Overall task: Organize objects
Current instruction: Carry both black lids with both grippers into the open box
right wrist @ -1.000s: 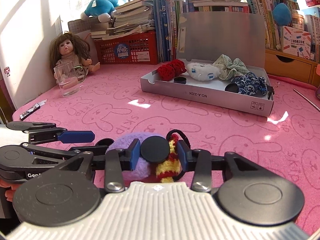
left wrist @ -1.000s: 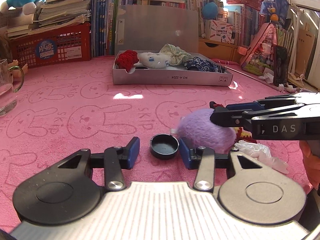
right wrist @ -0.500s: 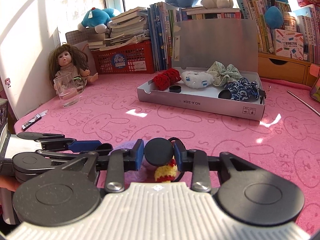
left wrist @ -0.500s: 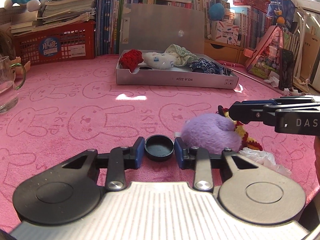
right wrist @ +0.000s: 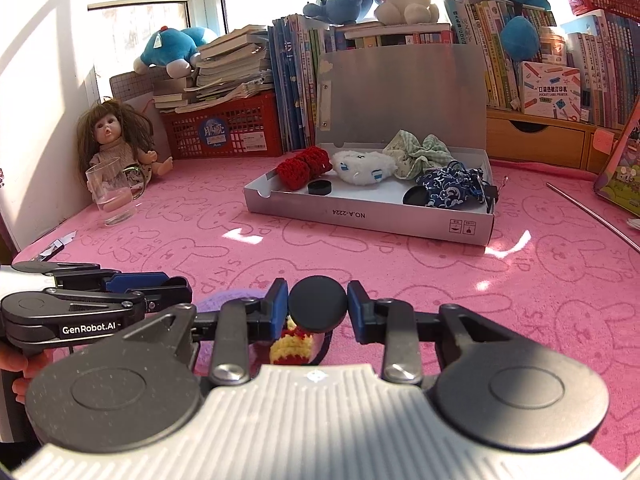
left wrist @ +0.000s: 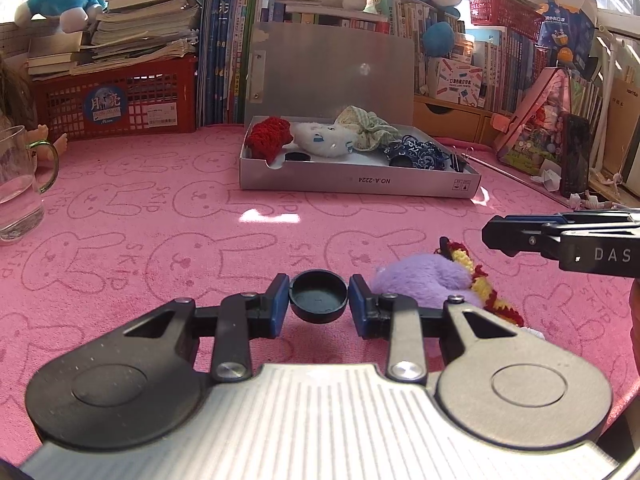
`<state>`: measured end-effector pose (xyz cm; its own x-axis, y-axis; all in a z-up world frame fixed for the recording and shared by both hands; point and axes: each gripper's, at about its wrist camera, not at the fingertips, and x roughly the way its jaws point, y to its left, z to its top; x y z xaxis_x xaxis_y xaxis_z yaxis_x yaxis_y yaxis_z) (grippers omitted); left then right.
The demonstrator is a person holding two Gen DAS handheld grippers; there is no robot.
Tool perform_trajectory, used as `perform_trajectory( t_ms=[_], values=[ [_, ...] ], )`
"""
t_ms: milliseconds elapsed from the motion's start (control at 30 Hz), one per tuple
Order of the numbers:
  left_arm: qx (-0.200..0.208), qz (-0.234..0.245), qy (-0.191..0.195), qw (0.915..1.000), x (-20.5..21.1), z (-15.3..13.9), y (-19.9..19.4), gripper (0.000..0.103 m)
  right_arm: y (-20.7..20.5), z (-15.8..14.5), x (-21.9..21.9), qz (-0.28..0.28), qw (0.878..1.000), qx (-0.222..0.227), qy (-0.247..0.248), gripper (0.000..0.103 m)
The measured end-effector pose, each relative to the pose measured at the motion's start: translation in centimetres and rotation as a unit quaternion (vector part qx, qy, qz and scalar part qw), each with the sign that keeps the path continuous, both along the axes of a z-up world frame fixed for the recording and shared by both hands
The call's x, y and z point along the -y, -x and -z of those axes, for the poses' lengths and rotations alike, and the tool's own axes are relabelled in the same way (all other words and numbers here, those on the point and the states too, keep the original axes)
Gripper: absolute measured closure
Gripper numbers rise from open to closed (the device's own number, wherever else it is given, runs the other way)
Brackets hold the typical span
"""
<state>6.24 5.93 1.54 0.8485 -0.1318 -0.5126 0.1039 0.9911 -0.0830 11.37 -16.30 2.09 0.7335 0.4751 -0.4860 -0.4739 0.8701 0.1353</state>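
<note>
Left wrist view: left gripper [left wrist: 319, 297] clamped on black cap [left wrist: 319, 295], hollow side toward camera; pads pinch its rim only. Right wrist view: right gripper [right wrist: 317, 309] clamped on black disc [right wrist: 317, 309], flat face toward camera. Both held above near edge of pink cloth [left wrist: 160, 216]; grey box [left wrist: 360, 182] lies toward far edge. Purple plush [left wrist: 424, 282] and yellow-red knit piece [right wrist: 291, 346] rest below. Risk: 2 smooth round rims may pivot or slip out during carry; 2 grippers close together may collide.

Sunlit window [right wrist: 136, 36], crowded bookshelf [right wrist: 520, 60], pink rabbit-print tablecloth [left wrist: 160, 220], perhaps towelling
</note>
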Motion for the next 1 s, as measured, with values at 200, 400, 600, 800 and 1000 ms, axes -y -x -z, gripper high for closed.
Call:
perform_trajectory(
  t_ms=[200,400,600,800,1000],
  values=[
    [0.006,0.004,0.004,1.0000,0.0,-1.0,-0.7,0.065,-0.6,-0.4,0.5,0.013,1.000,0.003,0.002,0.067],
    [0.008,0.002,0.008,0.9999,-0.2,-2.4,-2.4,0.065,-1.9,-0.9,1.1,0.034,0.999,-0.001,0.001,0.067],
    [0.010,-0.002,0.009,0.9999,-0.2,-3.5,-4.6,0.065,-3.5,-1.6,1.9,0.056,0.998,-0.004,-0.002,0.067],
    [0.013,-0.004,0.010,0.9998,-0.2,-4.3,-6.5,0.065,-5.0,-2.2,2.7,0.072,0.997,0.000,-0.001,0.067],
    [0.012,-0.007,0.016,0.9998,-0.1,-5.0,-8.6,0.065,-6.6,-2.6,3.2,0.082,0.997,0.000,0.001,0.067]
  ],
)
